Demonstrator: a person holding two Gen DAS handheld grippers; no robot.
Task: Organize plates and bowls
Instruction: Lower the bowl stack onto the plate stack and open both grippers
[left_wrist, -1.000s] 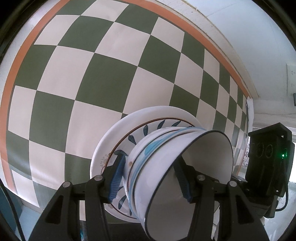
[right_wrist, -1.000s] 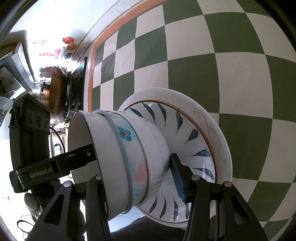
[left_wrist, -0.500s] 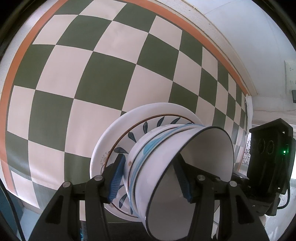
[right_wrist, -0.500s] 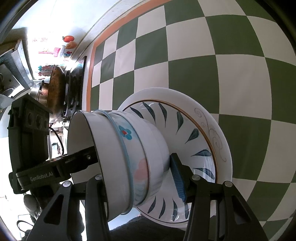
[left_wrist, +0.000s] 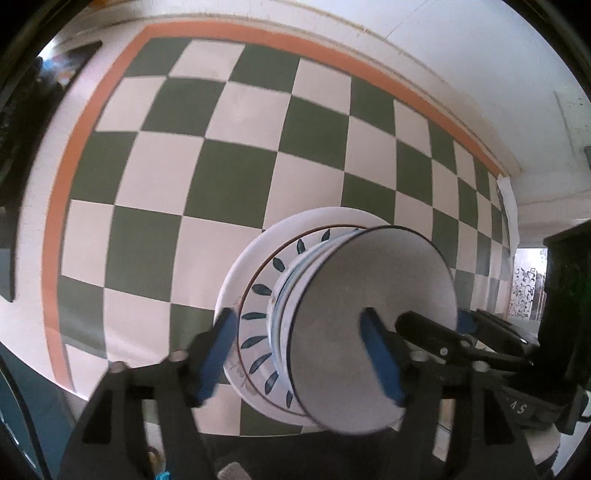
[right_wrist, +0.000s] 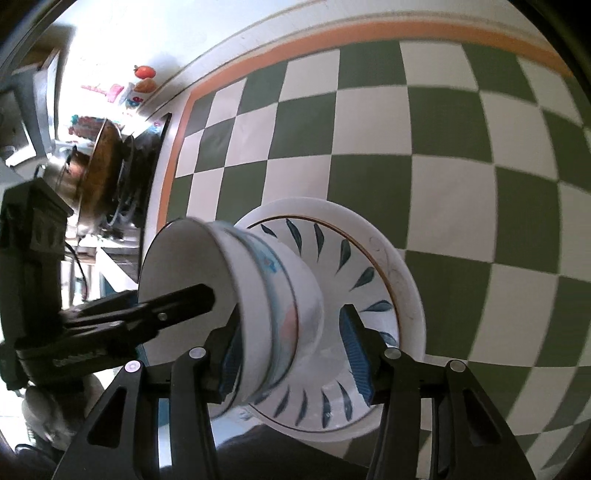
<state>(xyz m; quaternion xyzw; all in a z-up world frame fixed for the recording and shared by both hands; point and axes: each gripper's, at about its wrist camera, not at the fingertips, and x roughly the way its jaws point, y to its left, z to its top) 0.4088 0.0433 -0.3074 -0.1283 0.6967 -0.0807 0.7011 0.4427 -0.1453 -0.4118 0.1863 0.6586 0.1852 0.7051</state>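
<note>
Straddling stacked bowls (left_wrist: 369, 325) on plate (right_wrist: 402, 266), both tongs parted.

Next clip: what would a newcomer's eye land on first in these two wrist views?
First, the stack of bowls nested on a leaf-patterned plate, filling the lower middle of both views. It sits on a green-and-white checked cloth with an orange border. The left gripper and right gripper each straddle the stack from opposite sides; a dark pan sits far left in the right view.
</note>
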